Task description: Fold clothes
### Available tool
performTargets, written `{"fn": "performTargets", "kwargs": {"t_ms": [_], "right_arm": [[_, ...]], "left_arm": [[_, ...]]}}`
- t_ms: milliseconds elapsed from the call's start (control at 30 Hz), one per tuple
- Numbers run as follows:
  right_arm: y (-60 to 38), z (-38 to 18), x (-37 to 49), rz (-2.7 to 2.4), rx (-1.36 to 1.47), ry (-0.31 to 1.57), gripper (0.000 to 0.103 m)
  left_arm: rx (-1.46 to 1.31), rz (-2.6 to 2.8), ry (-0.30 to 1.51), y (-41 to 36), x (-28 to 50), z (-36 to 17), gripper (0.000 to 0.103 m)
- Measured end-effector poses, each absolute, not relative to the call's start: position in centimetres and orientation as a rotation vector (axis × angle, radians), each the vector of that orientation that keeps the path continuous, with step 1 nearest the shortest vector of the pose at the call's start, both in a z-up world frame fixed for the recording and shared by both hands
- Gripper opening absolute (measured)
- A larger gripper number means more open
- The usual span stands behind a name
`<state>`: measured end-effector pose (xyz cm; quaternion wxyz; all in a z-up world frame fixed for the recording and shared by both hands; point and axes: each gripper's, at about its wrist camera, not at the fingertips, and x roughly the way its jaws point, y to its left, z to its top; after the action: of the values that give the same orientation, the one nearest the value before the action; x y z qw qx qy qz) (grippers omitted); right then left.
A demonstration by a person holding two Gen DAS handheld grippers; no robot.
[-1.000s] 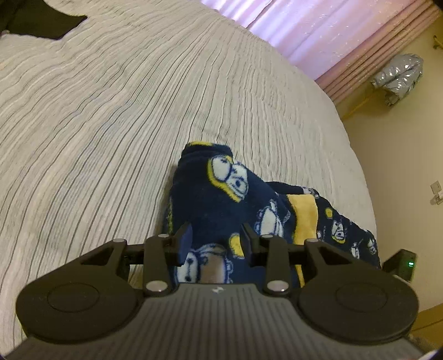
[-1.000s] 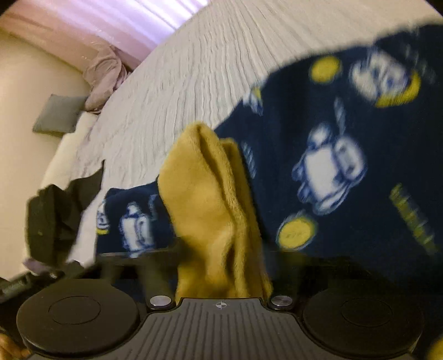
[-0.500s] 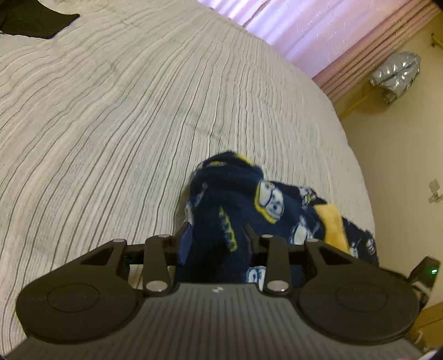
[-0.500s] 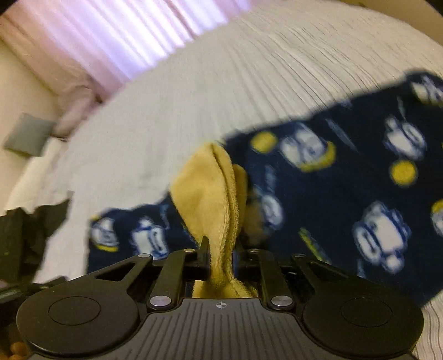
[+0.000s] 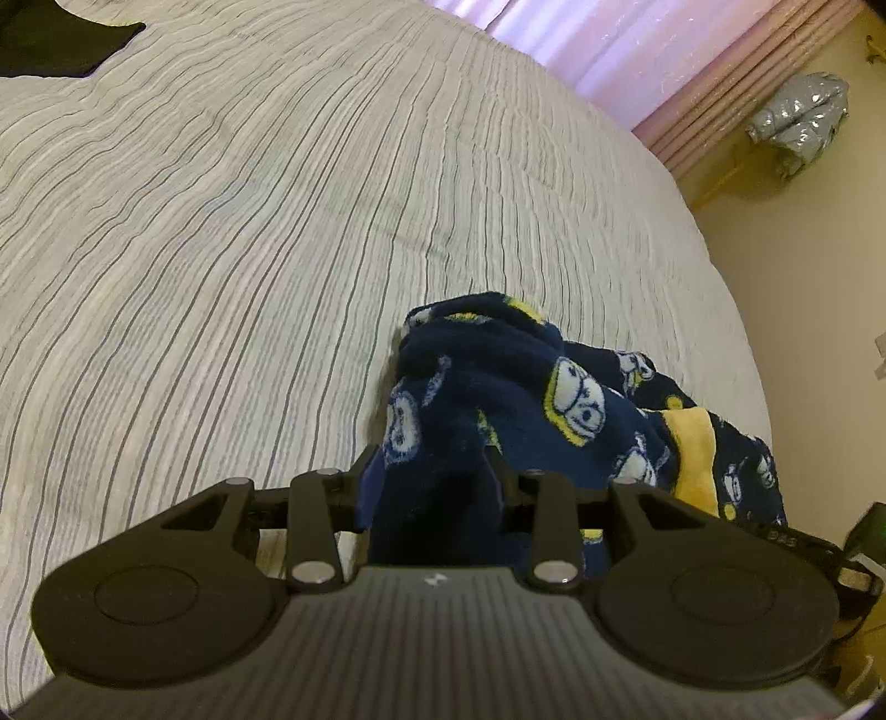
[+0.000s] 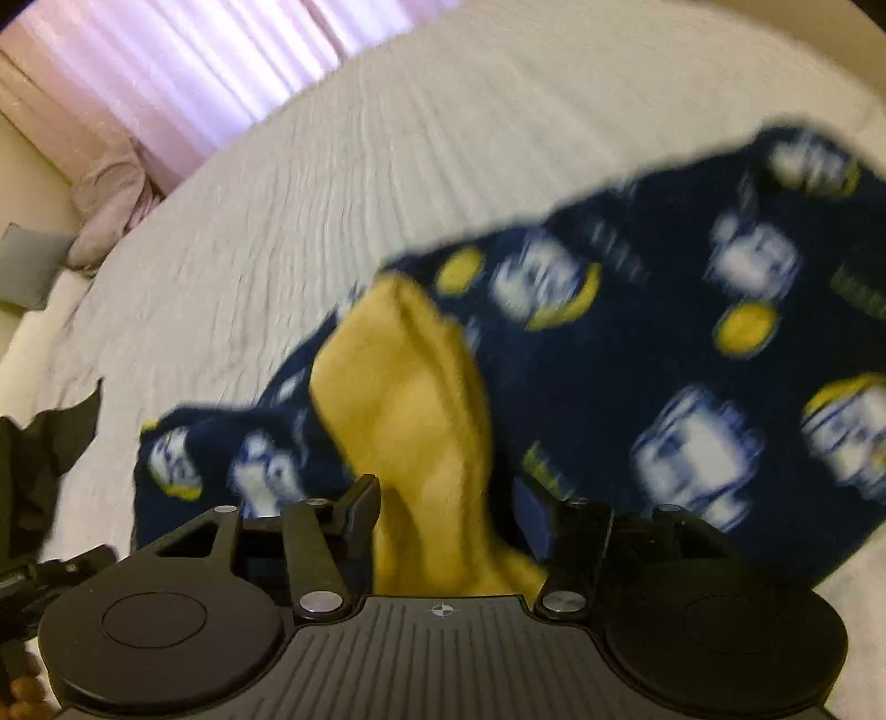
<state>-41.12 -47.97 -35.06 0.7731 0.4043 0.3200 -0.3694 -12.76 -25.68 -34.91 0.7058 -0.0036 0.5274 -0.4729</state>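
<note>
A navy fleece garment (image 5: 515, 399) with white and yellow cartoon prints and a yellow band (image 5: 689, 454) lies bunched on the striped bed. My left gripper (image 5: 432, 487) has a dark fold of it between its fingers. In the right wrist view the garment (image 6: 692, 354) spreads to the right, blurred by motion. My right gripper (image 6: 446, 509) has its fingers apart on either side of the yellow band (image 6: 415, 421), which bunches up between them.
The grey striped bedspread (image 5: 249, 221) fills most of the left wrist view. A black garment (image 5: 50, 39) lies at the far left corner and shows in the right wrist view (image 6: 39, 459). Pink curtains (image 6: 183, 72) and a pillow (image 6: 108, 216) are beyond the bed.
The right gripper's fingers have spread apart around the yellow band. The garment has shifted and bunched between the left fingers, which hold more cloth than before.
</note>
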Motion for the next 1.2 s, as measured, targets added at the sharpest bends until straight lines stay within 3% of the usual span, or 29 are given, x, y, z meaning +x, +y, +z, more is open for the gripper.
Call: {"fn": "performTargets", "kwargs": {"t_ms": [267,367,600,967,1200], "right_arm": [[-48.4,-31.9,-36.3,-0.786,0.578,0.641,0.056],[-48.4,-34.3,-33.6,-0.757,0.491,0.682,0.045],[-50.5,-40.4,-33.1,-0.762,0.531,0.720,0.045],[-46.4,-32.4,-39.9,-0.865,0.465,0.647,0.045],[-40.5,-34.2,-42.6,-0.721,0.497,0.752,0.045]], "left_arm": [[0.130,-1.145,1.045,-30.4,-13.5,-33.5,0.031],[0.155,-1.178,0.994,-33.3,-13.9,-34.4,0.031],[0.338,-1.128,0.999,-38.6,-13.7,-41.4,0.027],[0.237,-1.057,0.970,-32.1,-14.0,-35.5,0.025],[0.304,-1.057,0.988,-27.4,-20.0,-33.9,0.024]]}}
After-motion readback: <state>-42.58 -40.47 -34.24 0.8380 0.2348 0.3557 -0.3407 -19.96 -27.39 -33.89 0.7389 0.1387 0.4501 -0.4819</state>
